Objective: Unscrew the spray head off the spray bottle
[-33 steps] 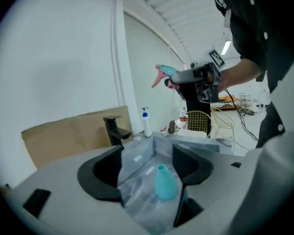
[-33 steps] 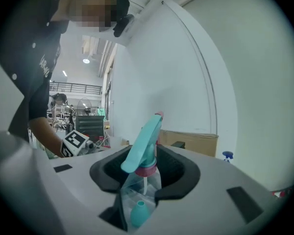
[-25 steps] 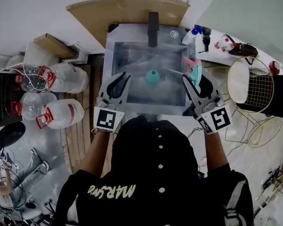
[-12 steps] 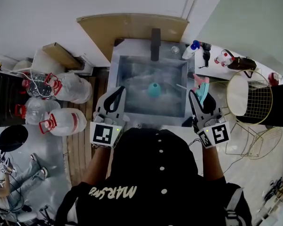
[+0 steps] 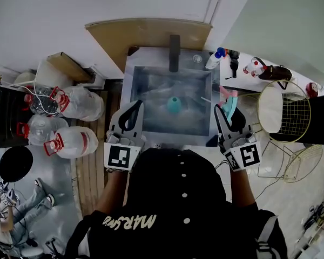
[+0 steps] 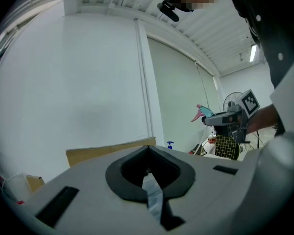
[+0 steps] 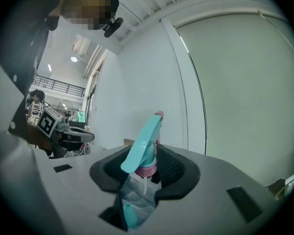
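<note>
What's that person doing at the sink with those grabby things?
A person stands at the sink with a hand-held gripper in each hand. The right hand-held gripper holds the spray head, already off the teal bottle, which sits in the sink. The left hand-held gripper is shut and empty.

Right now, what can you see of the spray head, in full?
The spray head is teal plastic, with a pink nozzle tip, a pink screw collar and a pale dip tube hanging below. Nothing is screwed onto the collar. It is tilted, nozzle up, gripped near the collar between the jaws of the right hand-held gripper, just right of the sink.
</note>
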A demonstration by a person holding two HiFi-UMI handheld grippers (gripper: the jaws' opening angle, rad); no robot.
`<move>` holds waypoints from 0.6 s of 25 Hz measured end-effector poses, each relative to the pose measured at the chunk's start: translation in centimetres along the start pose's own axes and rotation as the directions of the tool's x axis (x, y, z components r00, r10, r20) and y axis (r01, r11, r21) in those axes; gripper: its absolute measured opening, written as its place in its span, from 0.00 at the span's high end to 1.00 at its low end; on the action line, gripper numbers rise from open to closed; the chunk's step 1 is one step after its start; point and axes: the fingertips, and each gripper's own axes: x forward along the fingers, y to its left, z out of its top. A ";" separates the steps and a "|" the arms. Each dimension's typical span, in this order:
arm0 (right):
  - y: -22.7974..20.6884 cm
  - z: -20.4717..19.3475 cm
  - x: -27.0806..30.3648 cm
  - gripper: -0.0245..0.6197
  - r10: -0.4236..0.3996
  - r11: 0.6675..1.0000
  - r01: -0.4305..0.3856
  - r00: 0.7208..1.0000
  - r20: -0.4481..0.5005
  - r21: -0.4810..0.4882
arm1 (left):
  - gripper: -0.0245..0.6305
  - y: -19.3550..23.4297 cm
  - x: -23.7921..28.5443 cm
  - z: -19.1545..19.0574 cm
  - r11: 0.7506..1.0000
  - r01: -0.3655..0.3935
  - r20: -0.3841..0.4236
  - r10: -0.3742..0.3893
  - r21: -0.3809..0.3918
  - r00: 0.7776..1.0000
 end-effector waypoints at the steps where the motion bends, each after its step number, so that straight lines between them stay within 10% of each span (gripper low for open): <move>1: 0.0 0.0 0.0 0.72 0.000 1.000 0.000 1.000 0.000 0.001 | 0.93 0.0 0.0 0.0 1.000 0.000 -0.001 0.000 0.005 1.000; 15: 0.1 -0.2 0.1 0.72 -0.009 1.000 0.009 1.000 0.001 0.001 | 0.93 0.0 -0.1 -0.4 1.000 0.002 -0.011 -0.002 0.004 1.000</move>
